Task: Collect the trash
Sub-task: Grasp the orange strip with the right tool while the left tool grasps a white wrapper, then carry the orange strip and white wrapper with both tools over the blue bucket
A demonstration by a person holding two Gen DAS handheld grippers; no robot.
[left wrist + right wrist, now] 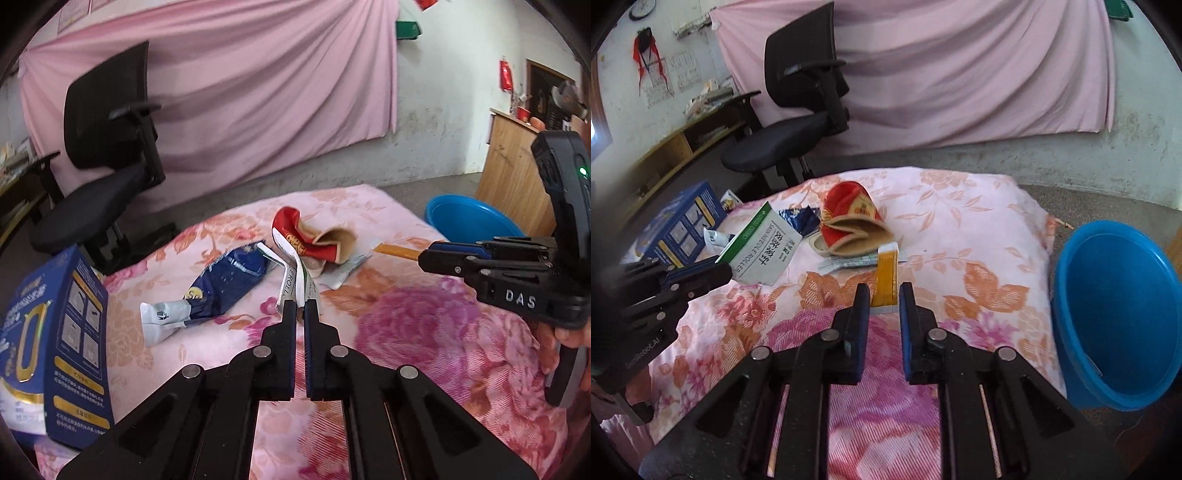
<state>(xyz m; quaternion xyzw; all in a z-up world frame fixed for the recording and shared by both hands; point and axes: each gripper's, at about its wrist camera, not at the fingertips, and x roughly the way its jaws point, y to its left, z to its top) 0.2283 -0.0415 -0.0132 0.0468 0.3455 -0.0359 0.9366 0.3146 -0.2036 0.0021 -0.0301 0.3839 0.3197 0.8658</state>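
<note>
Trash lies scattered on a pink flowered bedcover [979, 221]; a flattened white carton [764, 247] with a green edge is pinched at its near end by the left gripper [300, 304], whose fingers are clenched on it, and its long axis runs away from that gripper, rising off the cloth toward the far side of the bed; a slim orange box [886, 277] sits between the fingers of the right gripper [883, 290], which grip its near end, and its length points straight ahead along them toward the red shoe [851, 218]; that crushed red and tan shoe rests near the middle of the cover, just beyond the orange box; a crumpled dark blue wrapper [218, 288] lies left of the carton, its long axis slanting from near left to far right; a dark blue carton [55, 350] stands upright at the left edge of the bed; a blue basin [1119, 317] sits on the floor just beside the bed's right edge; a black office chair [801, 99] stands behind the bed before a pink curtain [960, 74].
</note>
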